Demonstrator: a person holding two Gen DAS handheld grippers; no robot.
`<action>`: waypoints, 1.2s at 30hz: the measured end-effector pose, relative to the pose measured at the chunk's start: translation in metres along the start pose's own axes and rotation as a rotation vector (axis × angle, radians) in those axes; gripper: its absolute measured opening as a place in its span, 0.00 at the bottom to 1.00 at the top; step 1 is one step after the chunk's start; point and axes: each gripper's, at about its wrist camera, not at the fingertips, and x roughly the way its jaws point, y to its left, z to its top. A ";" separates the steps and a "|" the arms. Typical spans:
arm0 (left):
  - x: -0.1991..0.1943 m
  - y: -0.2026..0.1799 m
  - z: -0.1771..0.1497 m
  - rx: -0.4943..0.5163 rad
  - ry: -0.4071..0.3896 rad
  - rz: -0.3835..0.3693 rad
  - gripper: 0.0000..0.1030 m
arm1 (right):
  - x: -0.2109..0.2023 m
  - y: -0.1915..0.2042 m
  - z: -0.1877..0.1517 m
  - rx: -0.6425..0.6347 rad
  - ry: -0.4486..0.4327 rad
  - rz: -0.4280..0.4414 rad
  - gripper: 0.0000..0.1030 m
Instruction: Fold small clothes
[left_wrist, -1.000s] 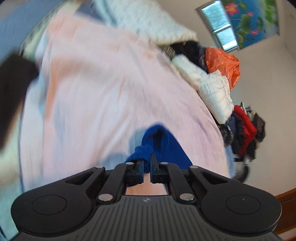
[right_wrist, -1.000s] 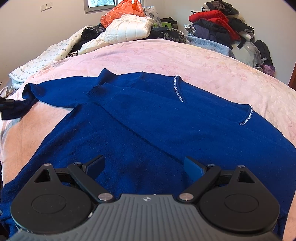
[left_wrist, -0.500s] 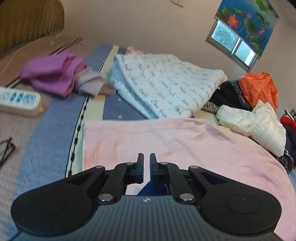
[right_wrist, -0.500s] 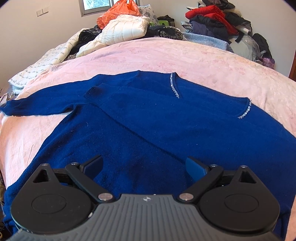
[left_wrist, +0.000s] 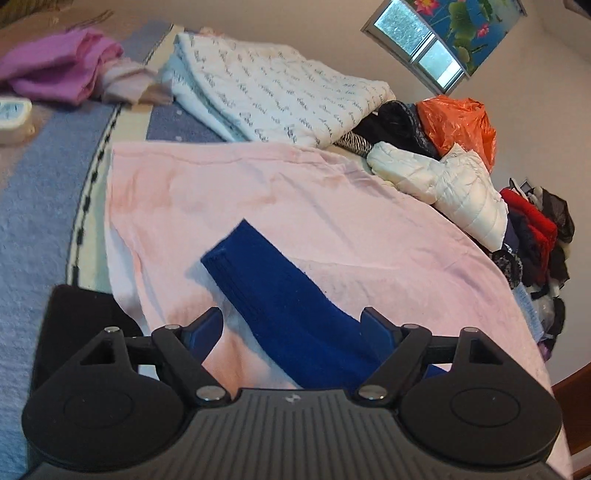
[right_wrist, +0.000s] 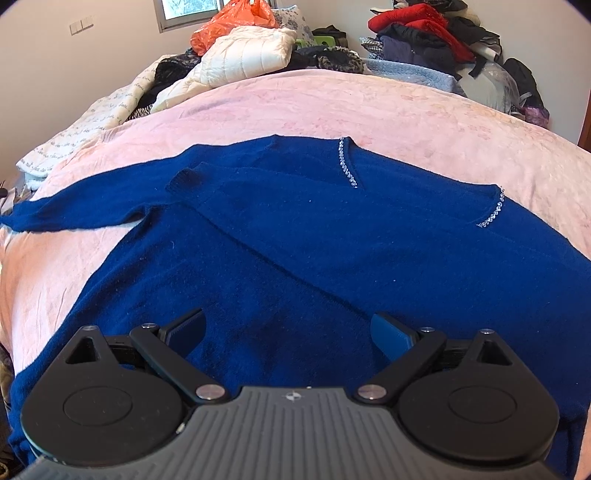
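Note:
A dark blue sweater (right_wrist: 314, 251) with a beaded neckline lies flat on a pink blanket (right_wrist: 369, 107). One sleeve is folded across its body, the other sleeve (right_wrist: 74, 218) stretches out to the left. In the left wrist view that sleeve (left_wrist: 280, 295) lies on the blanket (left_wrist: 295, 192), its cuff pointing away. My left gripper (left_wrist: 293, 326) is open and empty, its fingers on either side of the sleeve. My right gripper (right_wrist: 288, 332) is open and empty just above the sweater's lower body.
A white quilt (left_wrist: 273, 92), a cream puffer jacket (left_wrist: 450, 188), an orange bag (left_wrist: 458, 122) and piled dark and red clothes (left_wrist: 532, 221) line the far side. Purple clothes (left_wrist: 55, 74) and a power strip (left_wrist: 13, 114) lie at left.
My left gripper was shut on the sleeve end, carried it outward, then opened and let it go flat on the blanket. The right gripper stayed open over the sweater.

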 end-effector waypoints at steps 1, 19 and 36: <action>0.007 0.003 0.001 -0.027 0.032 -0.022 0.79 | -0.001 -0.001 0.000 0.003 -0.004 -0.001 0.94; 0.009 -0.049 0.037 -0.027 -0.211 0.134 0.04 | -0.010 -0.018 -0.005 0.064 -0.031 -0.004 0.95; -0.003 -0.313 -0.062 0.503 -0.217 -0.275 0.04 | -0.039 -0.092 -0.025 0.340 -0.135 -0.039 0.95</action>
